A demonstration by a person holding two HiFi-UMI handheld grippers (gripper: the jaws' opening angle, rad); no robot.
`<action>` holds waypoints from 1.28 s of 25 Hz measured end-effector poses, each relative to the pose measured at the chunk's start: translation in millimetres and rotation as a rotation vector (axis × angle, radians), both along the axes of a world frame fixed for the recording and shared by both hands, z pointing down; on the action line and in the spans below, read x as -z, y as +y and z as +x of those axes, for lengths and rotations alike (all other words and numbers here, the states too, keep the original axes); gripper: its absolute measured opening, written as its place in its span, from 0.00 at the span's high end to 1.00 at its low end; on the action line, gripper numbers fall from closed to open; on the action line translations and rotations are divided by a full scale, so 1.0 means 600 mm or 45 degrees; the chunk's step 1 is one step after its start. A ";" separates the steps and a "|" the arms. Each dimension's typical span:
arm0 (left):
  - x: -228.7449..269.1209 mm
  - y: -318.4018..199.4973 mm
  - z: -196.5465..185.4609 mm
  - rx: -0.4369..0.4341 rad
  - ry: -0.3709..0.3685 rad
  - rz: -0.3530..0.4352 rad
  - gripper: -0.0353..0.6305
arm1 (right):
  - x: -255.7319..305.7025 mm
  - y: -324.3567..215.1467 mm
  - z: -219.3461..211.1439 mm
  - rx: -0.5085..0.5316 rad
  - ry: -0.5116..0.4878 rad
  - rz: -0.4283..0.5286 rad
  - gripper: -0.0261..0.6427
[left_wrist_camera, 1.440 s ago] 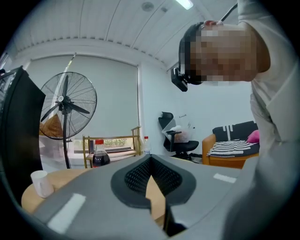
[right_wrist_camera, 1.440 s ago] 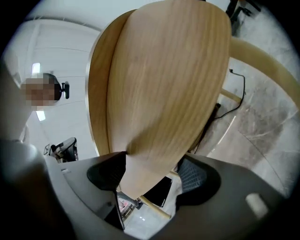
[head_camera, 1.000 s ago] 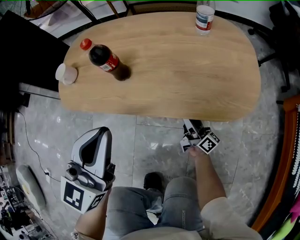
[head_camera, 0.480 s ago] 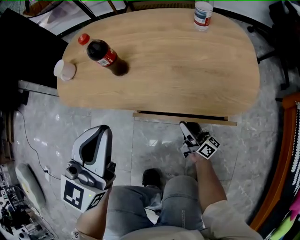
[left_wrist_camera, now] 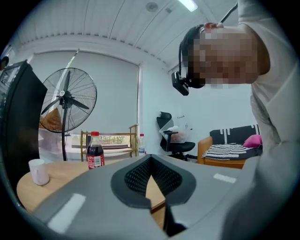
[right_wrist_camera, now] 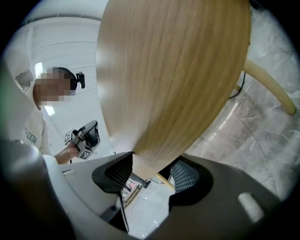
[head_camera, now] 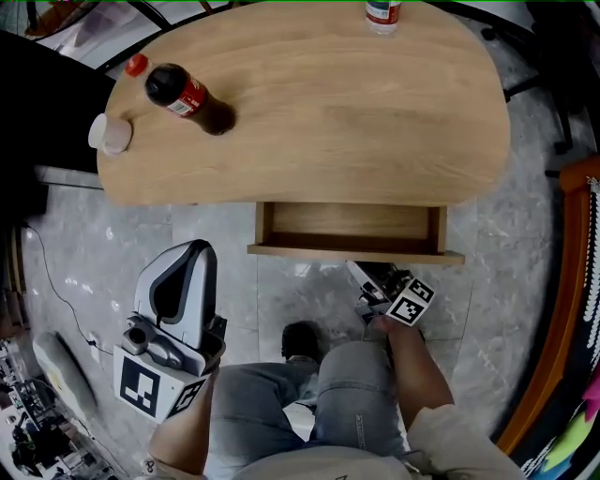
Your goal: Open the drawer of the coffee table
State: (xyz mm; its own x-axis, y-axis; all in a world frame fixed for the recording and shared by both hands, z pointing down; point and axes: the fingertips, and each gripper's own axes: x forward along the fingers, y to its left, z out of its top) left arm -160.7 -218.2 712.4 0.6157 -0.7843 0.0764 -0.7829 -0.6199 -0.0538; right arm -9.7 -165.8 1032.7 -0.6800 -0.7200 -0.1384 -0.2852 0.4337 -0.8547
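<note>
The oval wooden coffee table [head_camera: 309, 103] has its drawer [head_camera: 352, 220] pulled well out toward me, and the inside is bare wood. My right gripper [head_camera: 364, 275] sits at the drawer front [head_camera: 309, 251], right of its middle. In the right gripper view the front's wooden edge [right_wrist_camera: 168, 70] lies between the pads of the right gripper [right_wrist_camera: 152, 171], whose jaws are closing on it. My left gripper [head_camera: 195, 247] hangs low at the left, apart from the table. In its own view the tips of the left gripper [left_wrist_camera: 150, 158] meet, with nothing held.
A cola bottle [head_camera: 183, 96] and a white cup [head_camera: 105, 134] stand on the table's left end. A water bottle [head_camera: 380, 11] stands at the far edge. A black panel [head_camera: 47, 103] is at the left and an orange sofa edge [head_camera: 572, 281] at the right. My legs are below the drawer.
The drawer has slid out from under the tabletop toward me, drawn by the right gripper. The left gripper has stayed where it was.
</note>
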 end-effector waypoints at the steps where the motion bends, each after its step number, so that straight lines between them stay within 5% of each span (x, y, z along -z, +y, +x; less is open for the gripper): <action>1: -0.002 0.002 0.002 -0.006 0.002 -0.002 0.95 | 0.000 0.009 -0.001 0.010 0.004 -0.002 0.58; 15: -0.014 0.008 -0.016 -0.004 0.022 -0.006 0.95 | -0.013 0.090 -0.008 0.177 0.069 -0.012 0.61; 24: -0.006 0.008 -0.023 0.004 0.034 -0.042 0.95 | -0.040 0.092 -0.011 0.268 0.224 -0.095 0.63; 32: 0.022 0.008 -0.016 0.009 0.034 -0.069 0.95 | -0.035 0.192 -0.018 0.465 0.257 -0.216 0.63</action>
State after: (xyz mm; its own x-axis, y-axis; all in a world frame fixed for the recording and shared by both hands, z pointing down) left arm -170.4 -213.3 699.3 0.6126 -0.7837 0.1030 -0.7879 -0.6158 0.0006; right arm -20.3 -50.6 1053.7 -0.8952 -0.4285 0.1226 -0.3079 0.3956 -0.8653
